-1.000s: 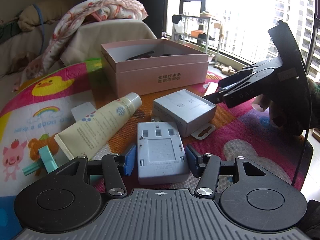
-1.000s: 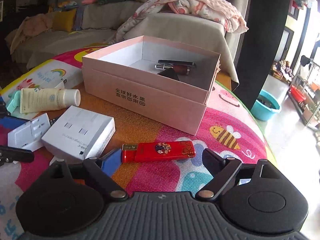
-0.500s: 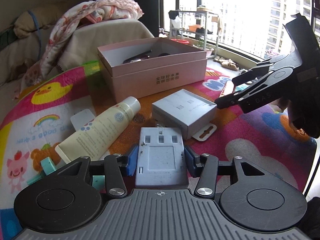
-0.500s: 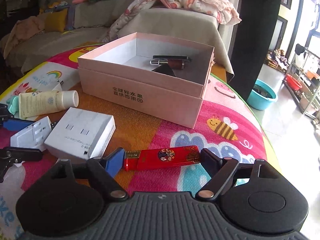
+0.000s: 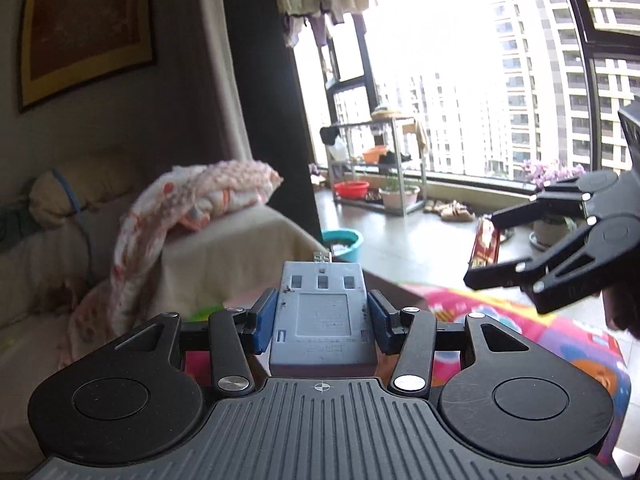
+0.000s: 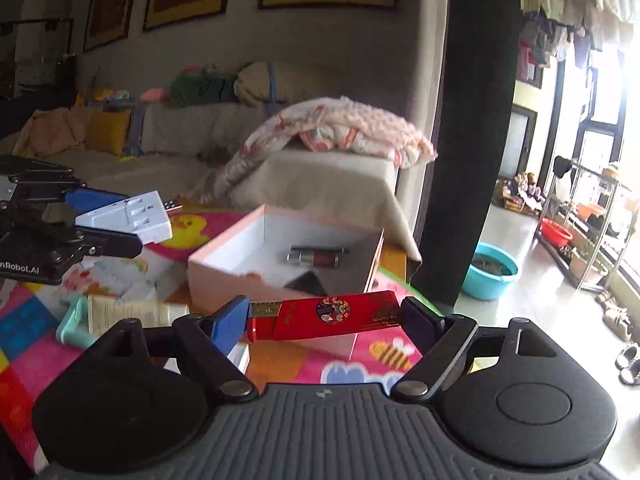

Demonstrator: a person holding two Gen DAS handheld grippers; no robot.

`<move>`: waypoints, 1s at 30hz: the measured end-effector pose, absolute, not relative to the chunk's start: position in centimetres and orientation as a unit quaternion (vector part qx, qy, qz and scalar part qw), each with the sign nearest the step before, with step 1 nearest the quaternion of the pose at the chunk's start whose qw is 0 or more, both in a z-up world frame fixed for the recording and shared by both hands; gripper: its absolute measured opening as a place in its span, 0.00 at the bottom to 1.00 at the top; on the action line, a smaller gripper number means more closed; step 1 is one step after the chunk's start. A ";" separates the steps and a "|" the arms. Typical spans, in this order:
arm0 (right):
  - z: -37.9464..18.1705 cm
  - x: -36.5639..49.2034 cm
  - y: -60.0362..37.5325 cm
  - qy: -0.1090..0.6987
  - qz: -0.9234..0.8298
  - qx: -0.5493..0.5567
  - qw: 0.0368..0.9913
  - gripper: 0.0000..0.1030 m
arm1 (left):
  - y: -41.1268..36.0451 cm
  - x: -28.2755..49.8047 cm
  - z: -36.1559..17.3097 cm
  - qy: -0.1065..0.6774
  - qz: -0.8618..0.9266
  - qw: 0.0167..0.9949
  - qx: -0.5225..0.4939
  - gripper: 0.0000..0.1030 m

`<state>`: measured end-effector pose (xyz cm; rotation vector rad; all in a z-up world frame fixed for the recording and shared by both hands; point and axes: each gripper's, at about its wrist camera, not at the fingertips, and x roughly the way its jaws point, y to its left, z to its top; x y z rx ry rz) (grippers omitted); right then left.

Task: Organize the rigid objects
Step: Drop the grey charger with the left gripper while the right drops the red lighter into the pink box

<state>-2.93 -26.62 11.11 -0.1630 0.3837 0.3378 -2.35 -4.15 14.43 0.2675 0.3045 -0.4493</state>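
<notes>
Left gripper (image 5: 322, 316) pinches a grey plug adapter (image 5: 322, 316) between its blue pads, held up in the air, metal prongs pointing away from the camera. In the right wrist view the same adapter (image 6: 130, 220) shows white, raised to the left of the pink box (image 6: 276, 264). Box sits open on the colourful play mat (image 6: 384, 356); inside it lie a dark red pen-like tube (image 6: 318, 257) and a black item, too dim to tell what. White cream tube (image 6: 132, 314) lies on the mat just left of the box. Right gripper (image 6: 320, 318) pinches a red lighter (image 6: 324, 314) end to end, sideways, lifted in front of the box's near wall.
</notes>
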 end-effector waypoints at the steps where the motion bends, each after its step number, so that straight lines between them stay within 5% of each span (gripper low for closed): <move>1: 11.6 -2.2 -26.3 0.181 0.164 -0.082 0.966 0.80 | -4.4 -0.8 15.1 0.148 -0.223 0.955 0.125 0.51; 16: 8.2 13.5 -19.9 0.246 0.176 -0.115 0.946 0.80 | -3.5 17.7 9.4 0.289 -0.215 0.933 -0.020 0.51; 30: 5.3 1.9 -23.6 0.254 0.157 -0.075 0.952 0.81 | 5.3 6.0 8.1 0.283 -0.177 0.940 -0.068 0.50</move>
